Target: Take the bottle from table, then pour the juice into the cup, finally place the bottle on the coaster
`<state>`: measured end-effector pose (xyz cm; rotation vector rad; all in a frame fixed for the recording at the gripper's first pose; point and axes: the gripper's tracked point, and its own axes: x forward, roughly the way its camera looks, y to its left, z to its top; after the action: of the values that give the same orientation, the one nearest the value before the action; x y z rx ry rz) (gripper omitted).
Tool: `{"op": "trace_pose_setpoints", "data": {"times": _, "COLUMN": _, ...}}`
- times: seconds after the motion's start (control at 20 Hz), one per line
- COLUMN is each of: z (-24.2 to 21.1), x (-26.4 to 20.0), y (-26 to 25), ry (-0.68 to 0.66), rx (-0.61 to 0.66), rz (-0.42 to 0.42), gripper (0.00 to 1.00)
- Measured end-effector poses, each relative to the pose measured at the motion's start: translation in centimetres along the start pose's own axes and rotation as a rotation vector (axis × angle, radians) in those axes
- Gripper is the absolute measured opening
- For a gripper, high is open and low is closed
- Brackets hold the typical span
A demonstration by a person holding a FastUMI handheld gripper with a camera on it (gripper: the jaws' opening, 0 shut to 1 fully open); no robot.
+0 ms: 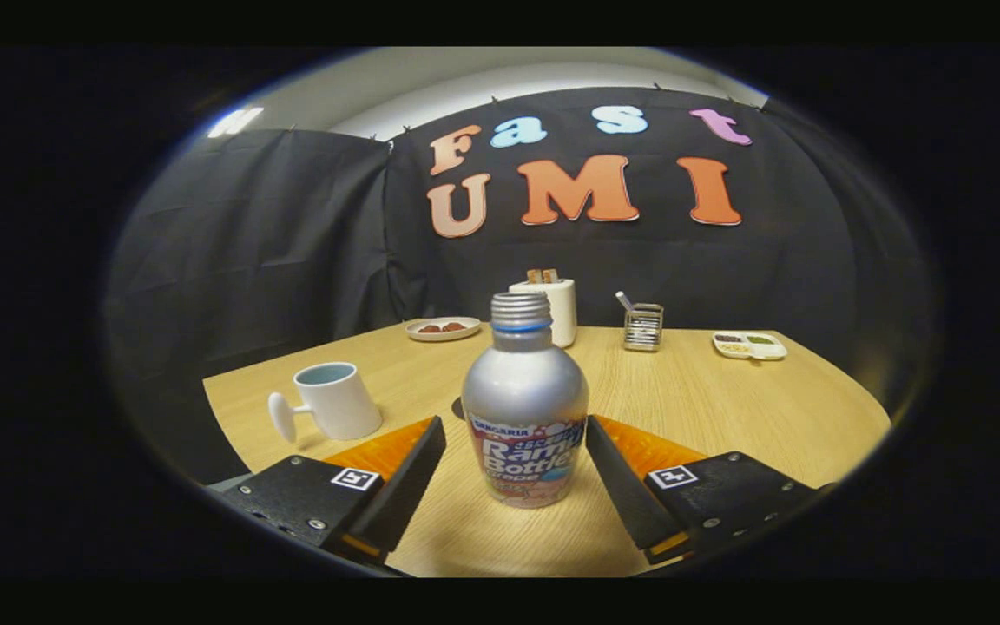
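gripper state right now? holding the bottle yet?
Gripper: open, fingers on either side of the bottle, which stands on the table; right finger looks close to it, no grip yet.

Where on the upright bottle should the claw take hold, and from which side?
Grip the bottle at its wide labelled body, coming level from the near side. It stands upright between the open claw fingers, and its narrow threaded neck offers less to hold.

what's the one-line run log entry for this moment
stage: pre-grasp | gripper: open, fingers either side of bottle | bottle: upright on table | cup: beside it
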<state>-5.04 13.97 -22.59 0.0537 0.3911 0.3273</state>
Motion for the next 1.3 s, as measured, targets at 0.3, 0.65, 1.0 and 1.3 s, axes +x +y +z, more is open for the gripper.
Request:
{"op": "trace_pose_setpoints", "data": {"times": 0.3, "z": -0.6, "x": 0.8, "y": -0.6, "ry": 0.027, "rx": -0.007, "rz": -0.036, "gripper": 0.84}}
{"op": "trace_pose_setpoints", "data": {"times": 0.65, "z": -0.3, "x": 1.5, "y": -0.3, "ry": 0.056, "rx": -0.002, "rz": -0.038, "gripper": 0.77}}
{"op": "trace_pose_setpoints", "data": {"times": 1.0, "z": 3.7, "x": 2.0, "y": 0.7, "ry": -0.009, "rx": -0.052, "rz": -0.029, "gripper": 0.78}}
{"op": "trace_pose_setpoints", "data": {"times": 1.3, "z": 5.6, "x": 2.4, "y": 0.8, "ry": -0.027, "rx": -0.179, "rz": -0.097, "gripper": 0.77}}
